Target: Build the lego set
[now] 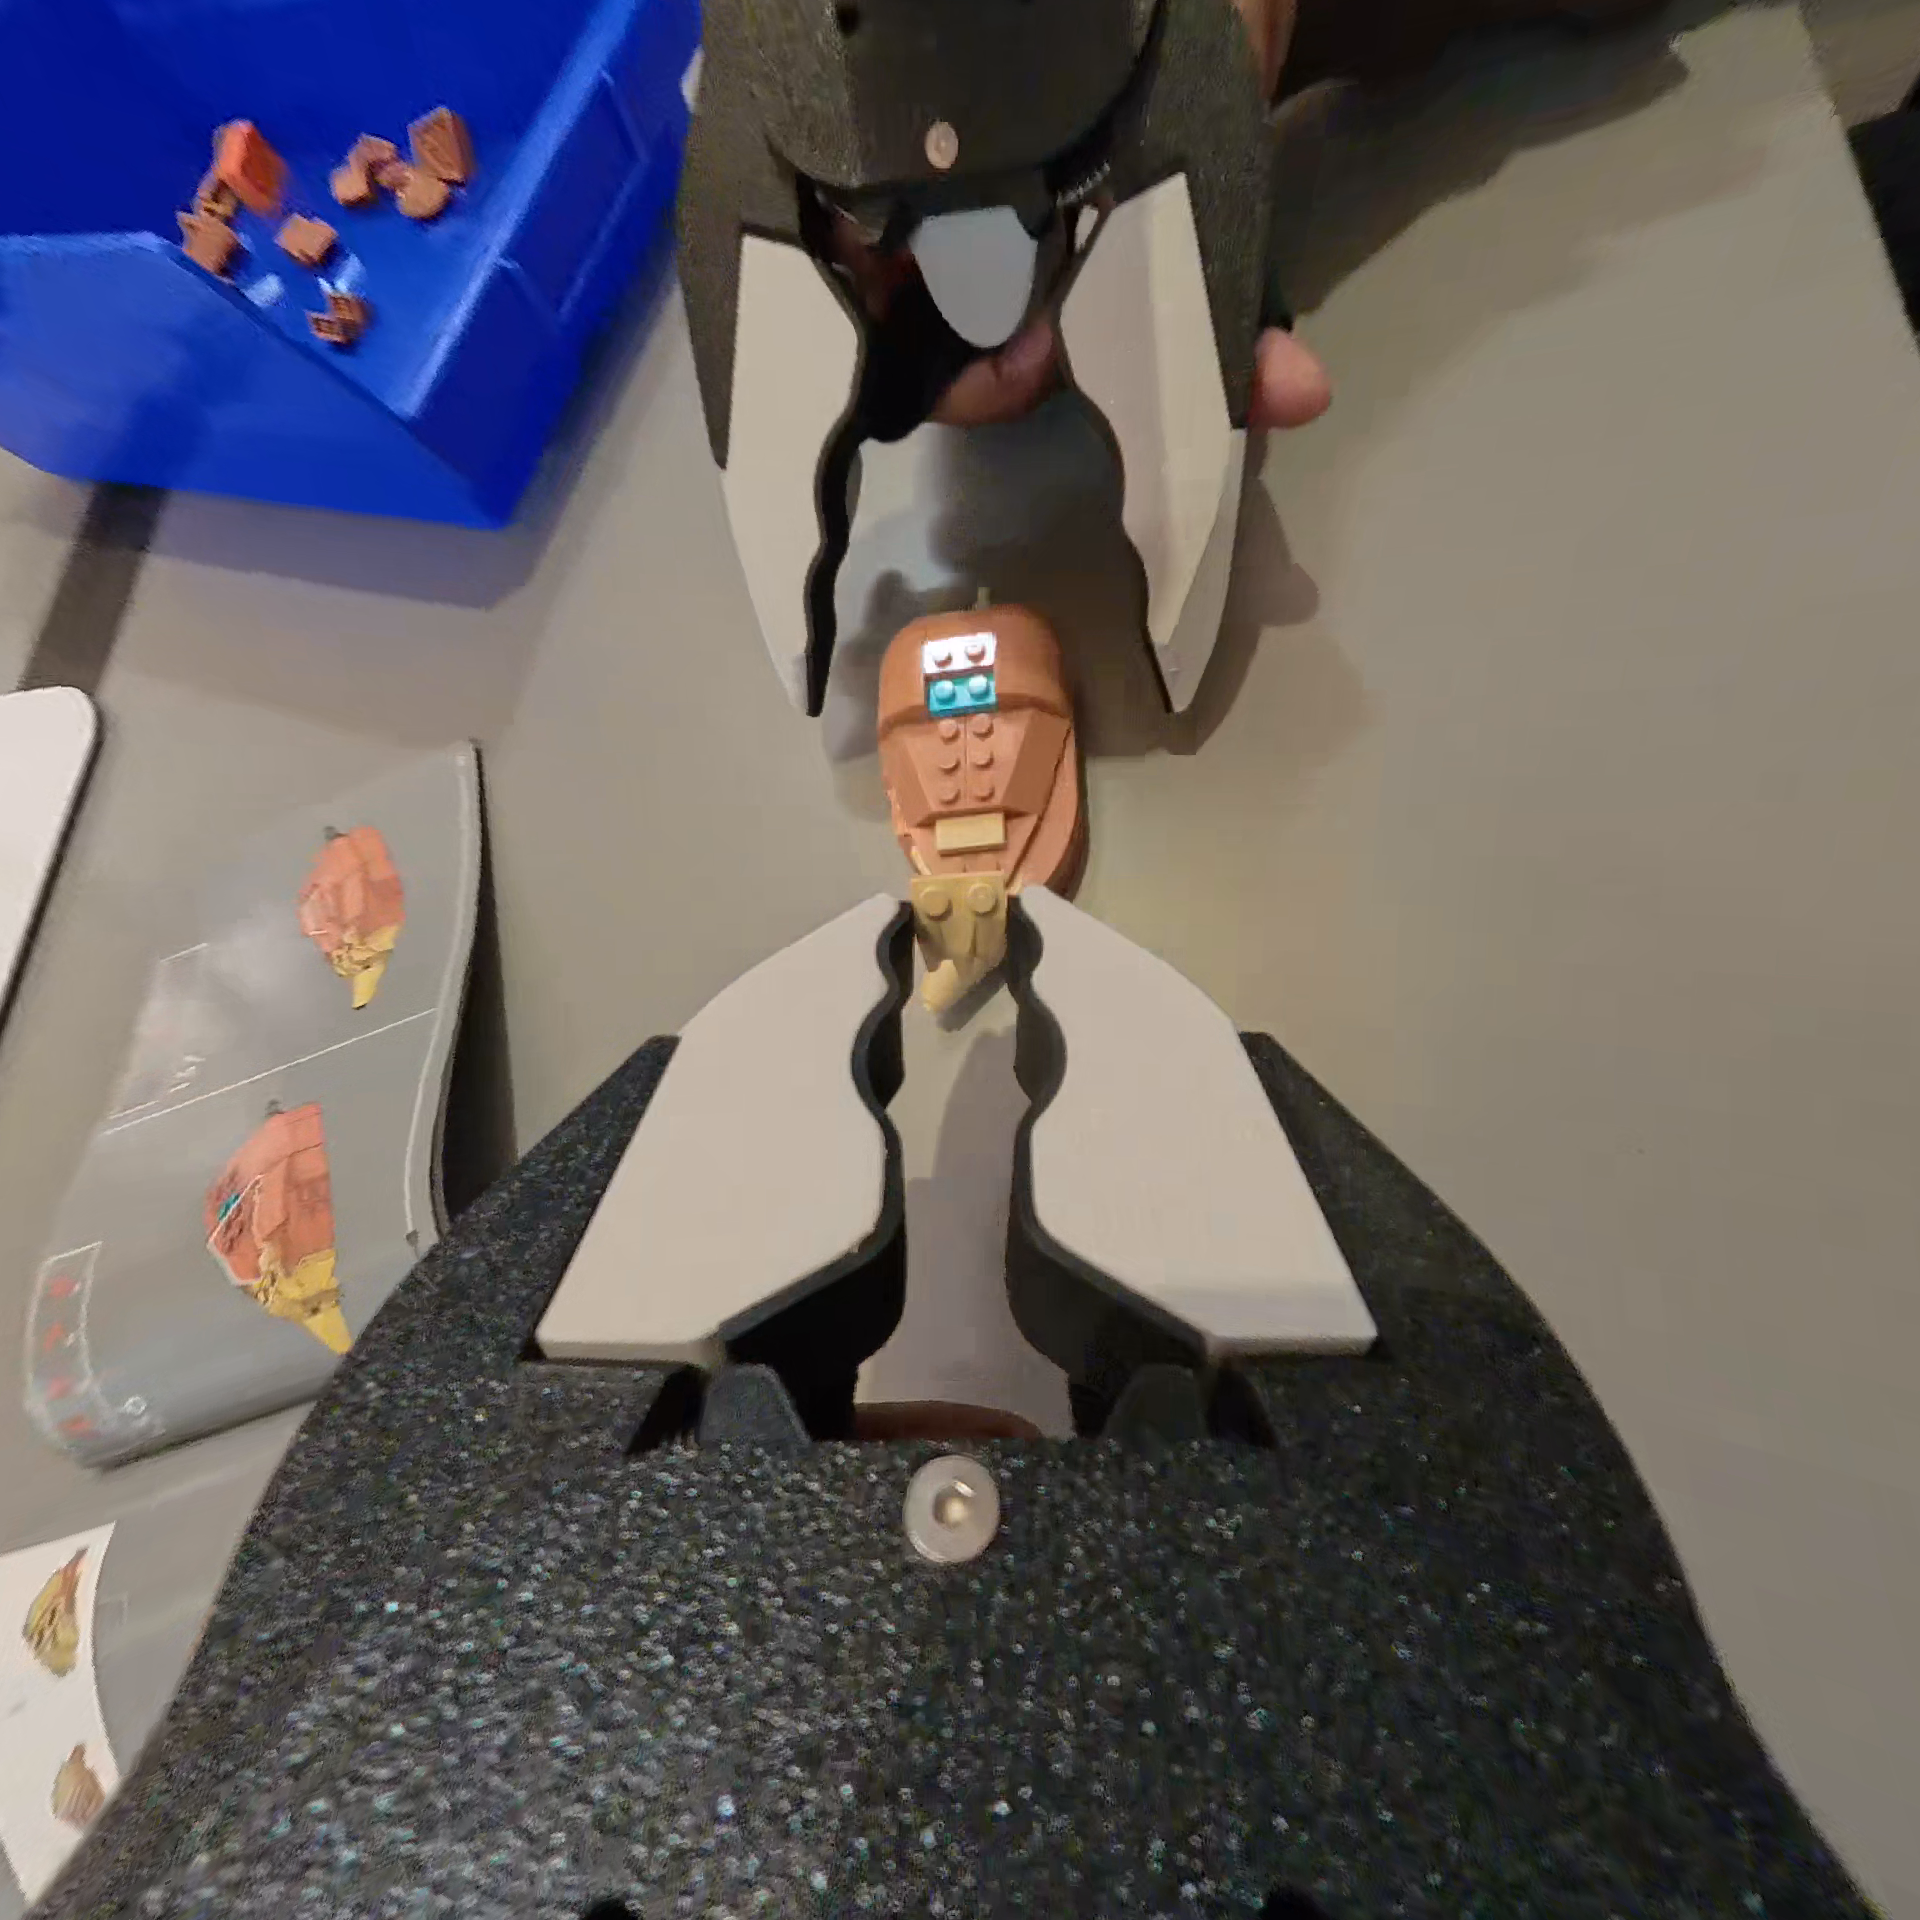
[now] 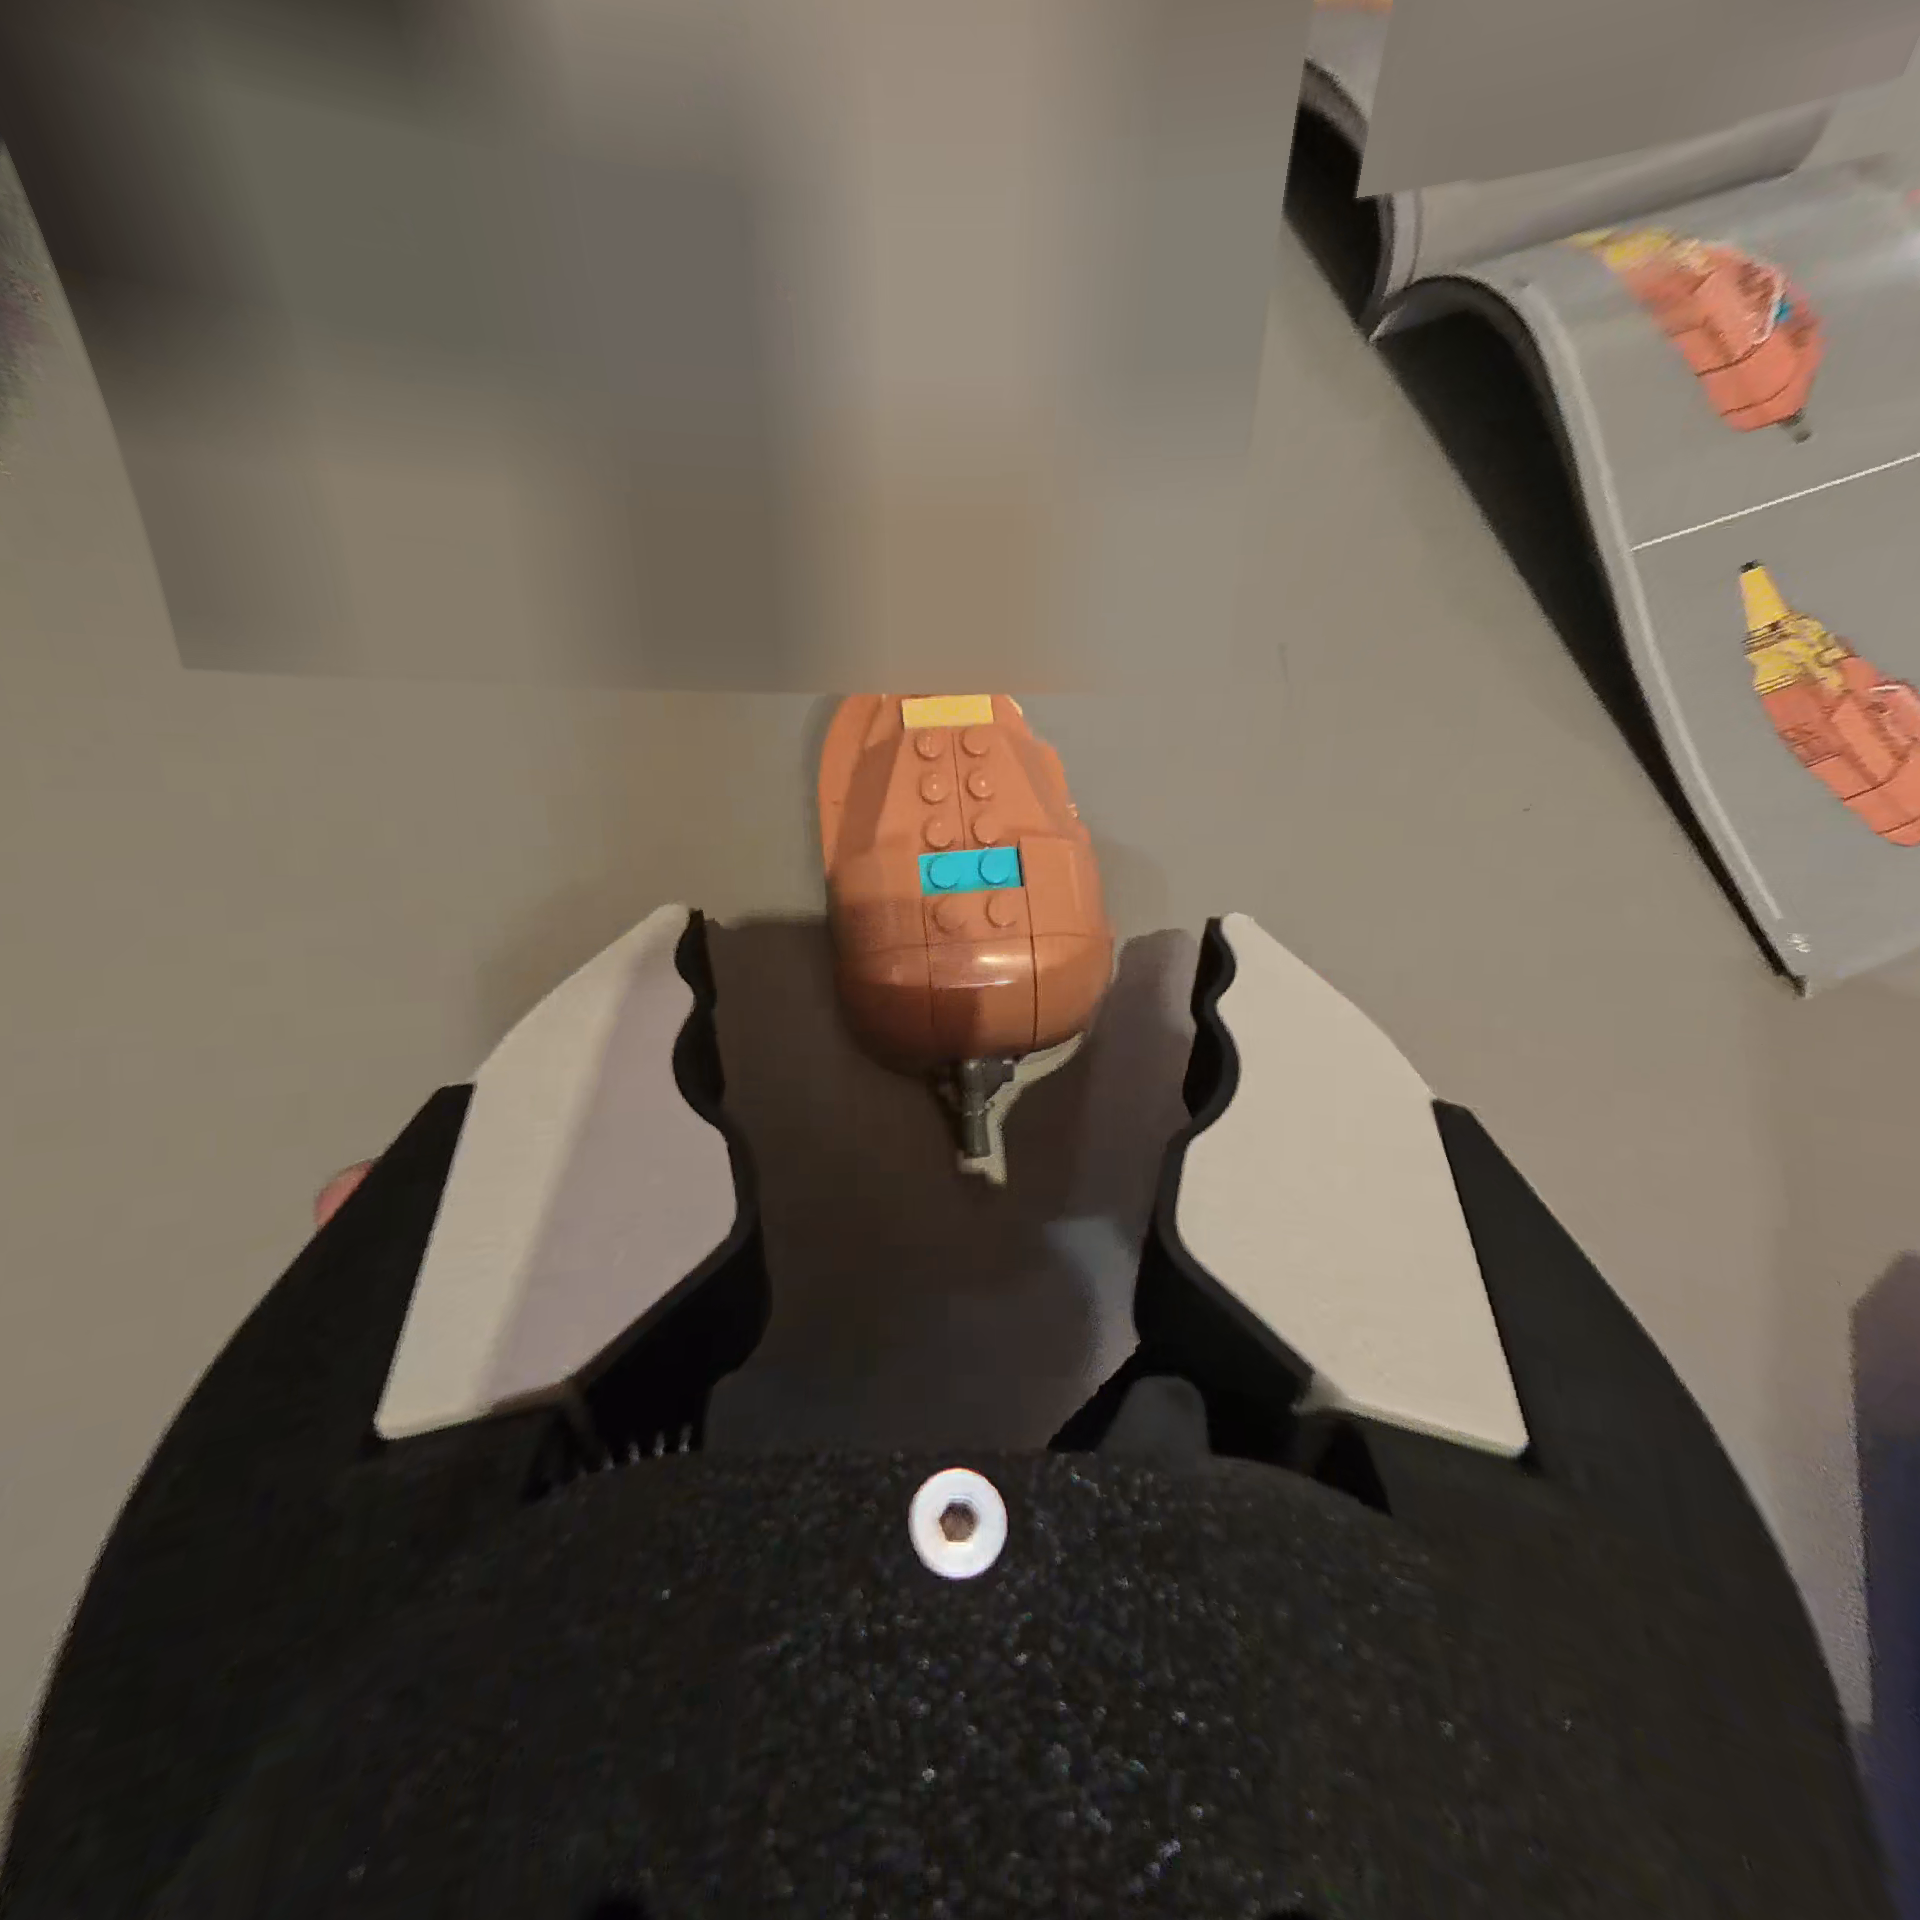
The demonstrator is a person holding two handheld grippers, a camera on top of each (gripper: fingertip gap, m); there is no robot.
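The left gripper (image 1: pixel 961 914) clamps the brown Lego model (image 1: pixel 977 758) by its tan tip, apparently steadying it on the table (image 1: pixel 1507 831) while the right gripper (image 2: pixel 951 935), fingers wide apart, flanks its rounded end

Brown lego model (image 1: pixel 977 748) lies mid-table, hemmed end to end: left gripper (image 1: pixel 961 914) clamps its tan tip, right gripper (image 1: pixel 992 665) gapes wide at the rounded end. Bare grey table (image 1: pixel 1507 831) gives free passage on the model's right. Left side obstructed: open instruction booklet (image 1: pixel 343 1039) near, blue bin (image 1: pixel 499 343) farther back.
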